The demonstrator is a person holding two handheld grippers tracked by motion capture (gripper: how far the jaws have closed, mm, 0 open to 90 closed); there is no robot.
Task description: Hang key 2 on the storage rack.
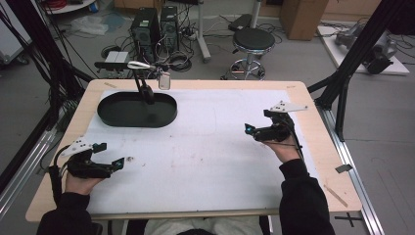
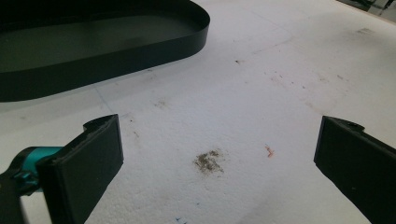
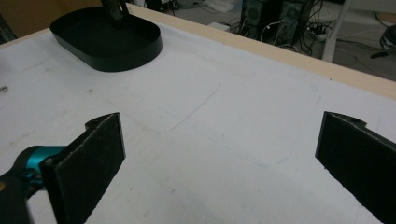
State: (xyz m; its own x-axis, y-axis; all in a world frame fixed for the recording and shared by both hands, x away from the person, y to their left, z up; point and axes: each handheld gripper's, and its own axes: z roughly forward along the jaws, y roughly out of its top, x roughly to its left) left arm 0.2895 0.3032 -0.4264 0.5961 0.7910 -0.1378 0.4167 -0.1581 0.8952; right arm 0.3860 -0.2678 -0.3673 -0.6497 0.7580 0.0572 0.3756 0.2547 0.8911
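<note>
Black oval metal tray (image 1: 137,111) sits far on the white foam surface (image 1: 205,152); left gripper (image 1: 113,157) and right gripper (image 1: 250,131), jaws wide and empty, should approach its rim slowly and level.

The person's left hand (image 1: 78,182) comes in at the near left, its dark sleeve low at the near edge, and holds the left gripper (image 1: 110,155) pointing right and slightly far, its jaws spread wide with nothing between them. The right hand (image 1: 284,149) reaches farther in on the right; the right gripper (image 1: 255,130) points left, jaws likewise wide apart and empty.
</note>
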